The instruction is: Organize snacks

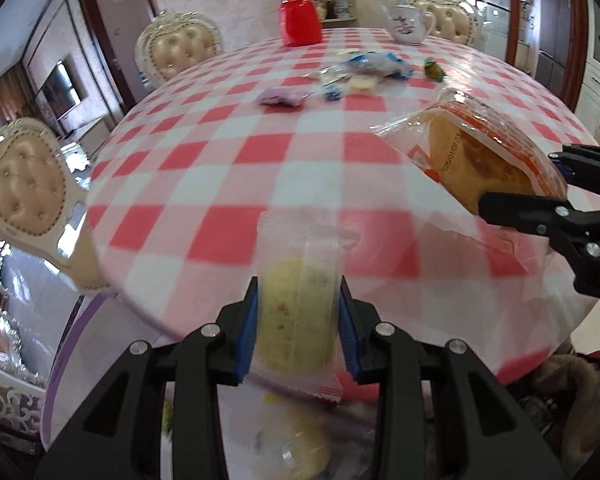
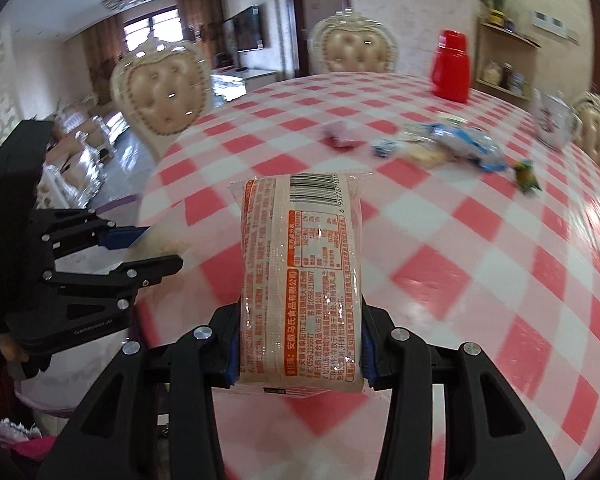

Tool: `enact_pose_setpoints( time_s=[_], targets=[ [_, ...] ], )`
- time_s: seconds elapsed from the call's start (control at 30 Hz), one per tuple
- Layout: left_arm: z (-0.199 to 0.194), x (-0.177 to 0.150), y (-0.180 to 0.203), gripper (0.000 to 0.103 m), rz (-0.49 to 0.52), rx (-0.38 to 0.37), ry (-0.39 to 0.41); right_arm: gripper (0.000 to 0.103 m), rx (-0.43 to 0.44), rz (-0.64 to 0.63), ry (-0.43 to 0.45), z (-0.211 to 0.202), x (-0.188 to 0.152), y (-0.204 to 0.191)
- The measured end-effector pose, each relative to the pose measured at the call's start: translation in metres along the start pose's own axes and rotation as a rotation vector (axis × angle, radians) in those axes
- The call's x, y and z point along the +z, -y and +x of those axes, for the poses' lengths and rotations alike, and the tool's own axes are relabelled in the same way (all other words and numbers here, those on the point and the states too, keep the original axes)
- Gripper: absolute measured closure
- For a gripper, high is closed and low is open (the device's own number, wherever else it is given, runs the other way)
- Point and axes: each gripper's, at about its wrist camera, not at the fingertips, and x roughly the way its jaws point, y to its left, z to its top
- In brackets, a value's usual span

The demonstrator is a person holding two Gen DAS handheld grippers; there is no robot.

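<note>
Round dining table [image 1: 204, 184] under a red-and-white check cloth, padded cream chairs around it, and the red jar [image 1: 300, 14] at the far edge is my landmark. Both claws are loaded. Left gripper [image 1: 298, 322] is clamped narrow on a pale yellowish cake in a clear wrapper [image 1: 298, 308], held upright between the blue pads, over the near rim of the table, the side farthest from the red jar. Right gripper [image 2: 298, 354] is clamped on a larger orange-printed bread pack [image 2: 300, 276], barcode end pointing toward the jar; from the left wrist view that pack hangs just right of the left claw, tilted, clear of the cloth. Both views are smeared, so I read this as mid-carry, not a pick or a place. Remaining loose snacks sit in a cluster between the jar and the claws, closer to the jar: blue-and-white packet [image 1: 374, 64], a purple packet [image 1: 282, 98], a small blue candy [image 1: 332, 92], a green one [image 1: 434, 70], a pale piece beside the blue packet. White teapot [image 1: 410, 24] stands right of the jar. Step in hand, I judge: transporting two snacks to wherever they get sorted. No bin or tray is clearly in view; something blurred lies below the left claw, off the near rim, can't tell what. Next move calls for finding that drop spot, lowering each pack square, then opening one claw at a time so the two packs don't collide. Bread wrapper looks slippery.
</note>
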Motion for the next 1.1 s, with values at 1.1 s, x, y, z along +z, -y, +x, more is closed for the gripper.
enact_pose_setpoints(
  time_s=[1.1],
  targets=[
    [-0.013, -0.104, -0.129, 0.066, -0.142, 0.175, -0.186, 0.051, 0.296, -0.387, -0.140, 0.032, -0.024, -0.179]
  ],
)
